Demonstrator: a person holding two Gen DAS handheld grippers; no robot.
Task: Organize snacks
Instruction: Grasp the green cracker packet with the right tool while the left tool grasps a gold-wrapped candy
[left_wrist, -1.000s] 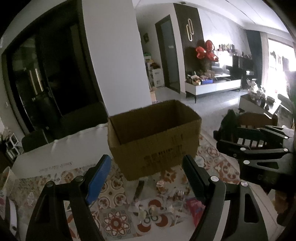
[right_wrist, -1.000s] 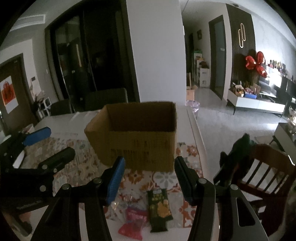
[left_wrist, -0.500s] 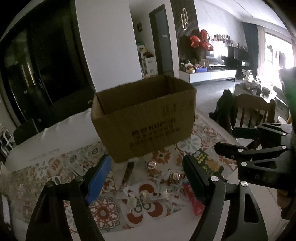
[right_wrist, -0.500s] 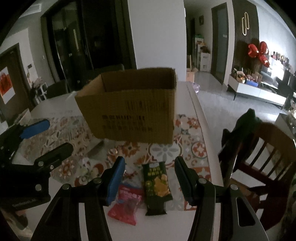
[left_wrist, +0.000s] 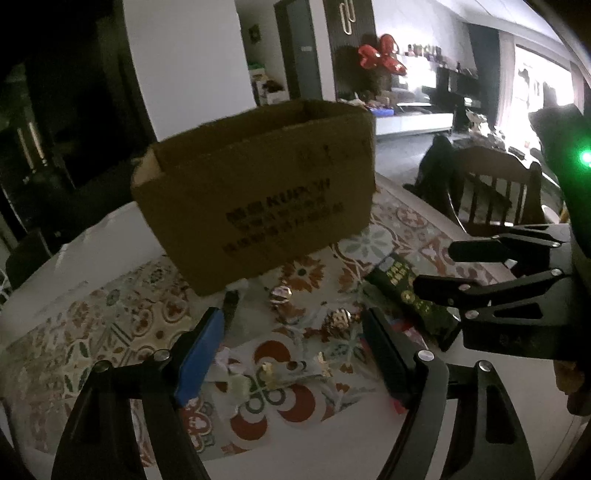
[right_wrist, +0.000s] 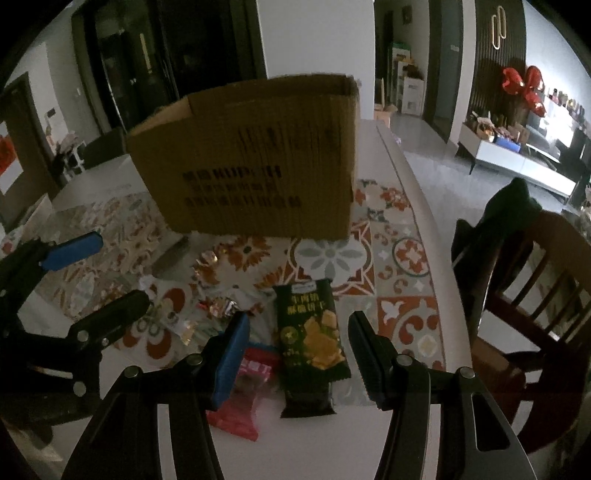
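Lying flat on the tabletop (right_wrist: 400, 173), a dark green biscuit packet (right_wrist: 312, 334) with yellow crackers printed on it sits just in front of the open cardboard box (right_wrist: 255, 158), its long side pointing toward the box. Just to the left of the packet is a pink-red snack pouch (right_wrist: 245, 387), partly hidden behind the blue pad of the right hand-held gripper (right_wrist: 297, 350). Farther left, still in front of the box, small foil-wrapped candies (right_wrist: 219, 306) are scattered over a patterned floral mat (right_wrist: 395, 258) that covers this part of the tabletop and runs under the box. A slim dark wrapped bar (left_wrist: 231, 301) lies close to the box's front lower edge.

The right hand-held gripper hangs just above the green packet with its jaws spread wide on either side of it, gripping nothing. The left hand-held gripper (left_wrist: 291, 354) is also spread open and empty, poised over the candies in front of the box; from its own camera a gold-wrapped candy (left_wrist: 338, 319) lies between its fingers.

The box stands upright with its top open and dark printed lettering on the near face. To the right of the box, beyond the tabletop edge, stands a wooden chair (right_wrist: 535, 295) with a dark garment (right_wrist: 498, 218) draped on its back.
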